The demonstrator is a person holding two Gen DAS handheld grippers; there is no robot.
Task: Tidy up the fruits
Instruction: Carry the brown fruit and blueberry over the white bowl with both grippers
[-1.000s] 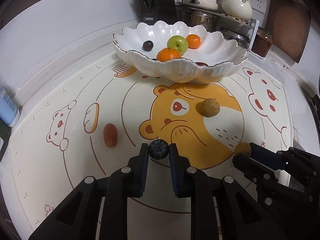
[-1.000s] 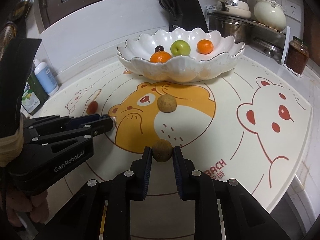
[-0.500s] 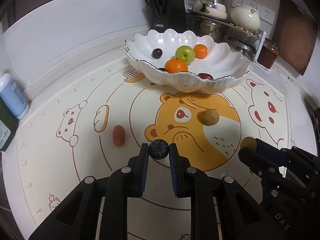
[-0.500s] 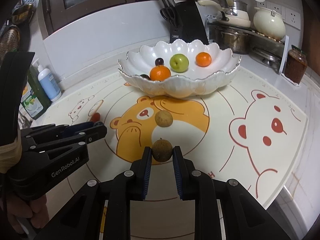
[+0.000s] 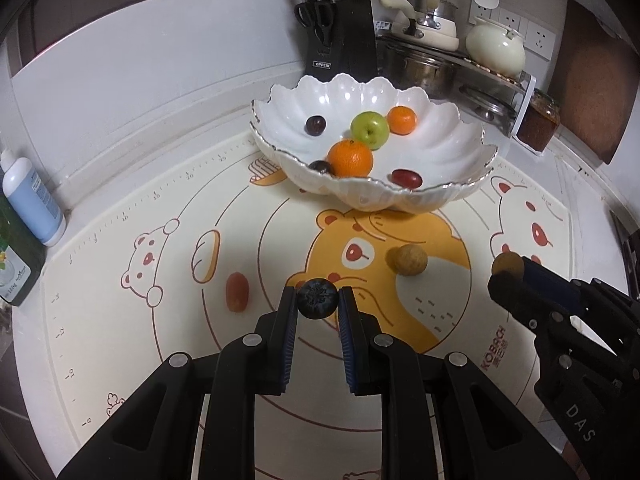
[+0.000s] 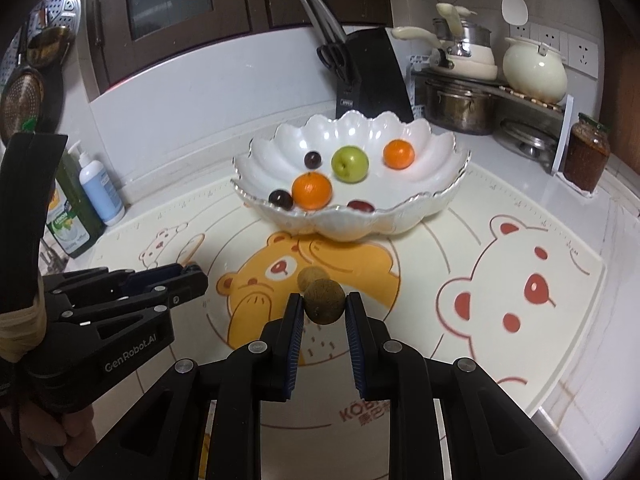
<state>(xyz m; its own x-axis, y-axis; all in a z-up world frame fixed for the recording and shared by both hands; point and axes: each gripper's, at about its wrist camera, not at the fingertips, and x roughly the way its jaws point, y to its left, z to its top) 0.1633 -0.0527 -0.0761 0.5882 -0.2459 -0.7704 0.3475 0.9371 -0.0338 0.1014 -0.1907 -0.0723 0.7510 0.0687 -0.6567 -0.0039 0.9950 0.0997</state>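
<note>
My left gripper (image 5: 317,303) is shut on a dark blueberry (image 5: 317,297), held above the bear-print mat (image 5: 120,344). My right gripper (image 6: 323,307) is shut on a brown longan (image 6: 324,306); it also shows at the right of the left wrist view, right gripper (image 5: 505,272). A second brown longan (image 5: 407,259) and a small red fruit (image 5: 237,297) lie on the mat. Farther back stands the white scalloped bowl (image 5: 452,148) with two oranges, a green apple (image 5: 369,129), two dark plums and a red fruit (image 5: 406,178). In the right wrist view the loose longan (image 6: 310,276) peeks out just behind the held one.
A black knife block (image 5: 340,36) stands behind the bowl, pots and a cream kettle (image 5: 496,46) on a rack to its right, a jar (image 5: 538,120) beside them. Soap bottles (image 5: 32,200) stand at the mat's left edge. The counter edge runs along the right (image 6: 580,384).
Both grippers have risen with their fruits still held. The bowl and mat sit lower and farther in both views, and more of the counter shows.
</note>
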